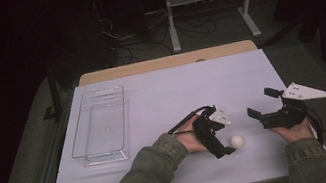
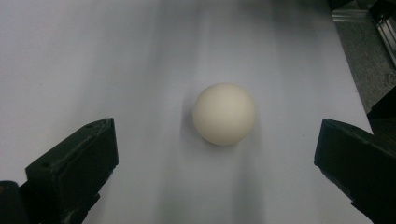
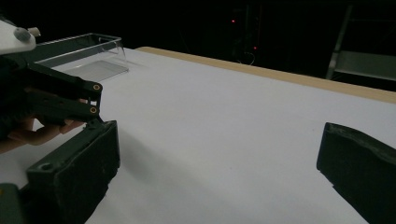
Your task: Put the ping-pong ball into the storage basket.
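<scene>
While the left gripper (image 2: 217, 154) gapes, the small cream-white round ball (image 2: 224, 113) sits untouched between its jaws. The right gripper (image 1: 267, 102), also spread wide and empty, hovers near that ball.

The person wears olive-green sleeves with buttoned cuffs. The left tongs (image 1: 223, 137) are black, made of thin linked bars with small brass-coloured pins, and they carry a small white plate on top. A black cable loops behind them. The right tongs (image 1: 260, 103) are black too, with a grey three-cornered plate above and a black cable behind. The jaws are thick, matte black blocks.
</scene>
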Demonstrator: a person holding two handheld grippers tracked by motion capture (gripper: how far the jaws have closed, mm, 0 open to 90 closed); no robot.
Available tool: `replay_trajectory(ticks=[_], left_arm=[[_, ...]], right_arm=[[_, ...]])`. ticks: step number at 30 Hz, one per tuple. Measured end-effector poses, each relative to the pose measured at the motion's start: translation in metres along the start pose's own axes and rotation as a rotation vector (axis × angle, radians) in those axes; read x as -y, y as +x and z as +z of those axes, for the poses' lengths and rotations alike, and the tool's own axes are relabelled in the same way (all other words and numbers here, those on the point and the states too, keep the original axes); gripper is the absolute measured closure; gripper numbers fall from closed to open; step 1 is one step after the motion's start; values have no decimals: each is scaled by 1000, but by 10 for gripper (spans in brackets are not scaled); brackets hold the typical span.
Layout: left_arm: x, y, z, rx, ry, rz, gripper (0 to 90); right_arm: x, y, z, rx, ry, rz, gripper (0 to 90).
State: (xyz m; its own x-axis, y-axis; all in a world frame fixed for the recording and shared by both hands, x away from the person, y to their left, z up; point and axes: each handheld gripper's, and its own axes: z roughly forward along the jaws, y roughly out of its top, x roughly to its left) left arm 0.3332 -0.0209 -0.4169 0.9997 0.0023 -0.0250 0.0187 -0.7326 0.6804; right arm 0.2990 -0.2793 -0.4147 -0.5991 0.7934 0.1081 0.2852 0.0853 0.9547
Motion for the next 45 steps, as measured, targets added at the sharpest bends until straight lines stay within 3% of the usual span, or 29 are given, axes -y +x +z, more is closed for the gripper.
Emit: replay_trajectory(ticks=[14, 20, 45], left_arm=[[-2, 2, 13, 18, -3, -7, 0], [-5, 0, 16, 27, -2, 6, 0], [-6, 0, 29, 46, 8, 26, 33]], right_arm=[[0, 0, 0, 2, -2, 1, 0], [0, 1, 0, 11, 4, -18, 0], [0, -1, -1, 9, -8, -3, 0]])
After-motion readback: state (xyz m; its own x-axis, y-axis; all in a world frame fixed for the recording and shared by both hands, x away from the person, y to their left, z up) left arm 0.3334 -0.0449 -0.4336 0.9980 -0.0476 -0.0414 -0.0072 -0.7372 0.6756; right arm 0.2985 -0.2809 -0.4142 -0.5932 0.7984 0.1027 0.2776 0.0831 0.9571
